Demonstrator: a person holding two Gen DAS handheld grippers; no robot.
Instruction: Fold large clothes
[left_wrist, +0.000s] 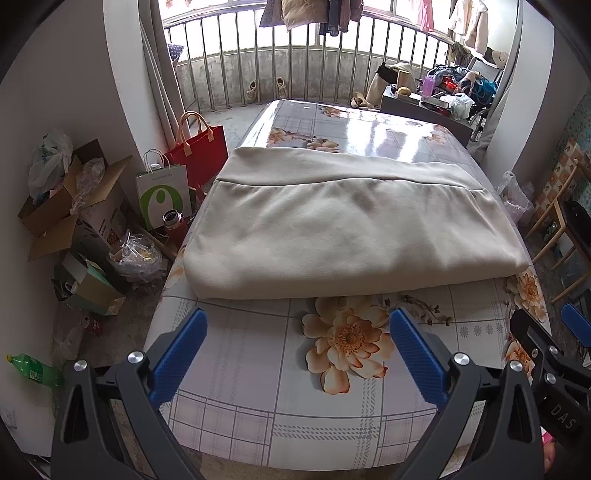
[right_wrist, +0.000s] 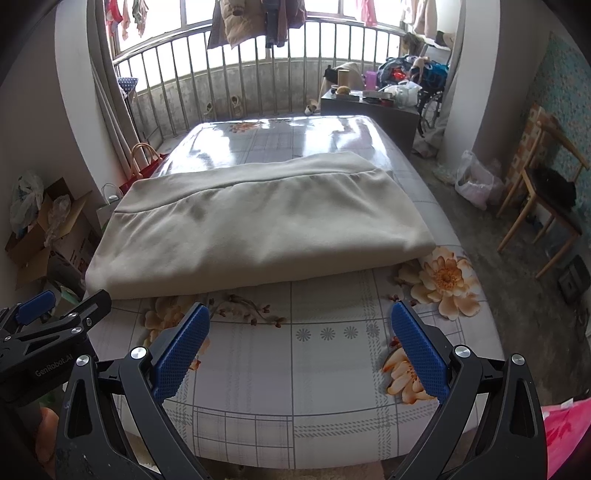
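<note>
both grippers' fingers (left_wrist: 417, 360) (right_wrist: 419, 354) spread apart over bare table (right_wrist: 332, 369) before the folded garment's (left_wrist: 351, 229) near edge.

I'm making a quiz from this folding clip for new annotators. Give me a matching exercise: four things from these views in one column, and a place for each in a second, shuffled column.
Things
1. beige garment
2. red tote bag
3. green bottle
4. wooden chair

Places
A. on the floor, right of the table
B. folded on the floral table
C. lying on the floor, near left
D. standing on the floor by the table's far left corner

Pairs: 1-B, 2-D, 3-C, 4-A

Both the left gripper and the right gripper hover open, short of the garment.
</note>
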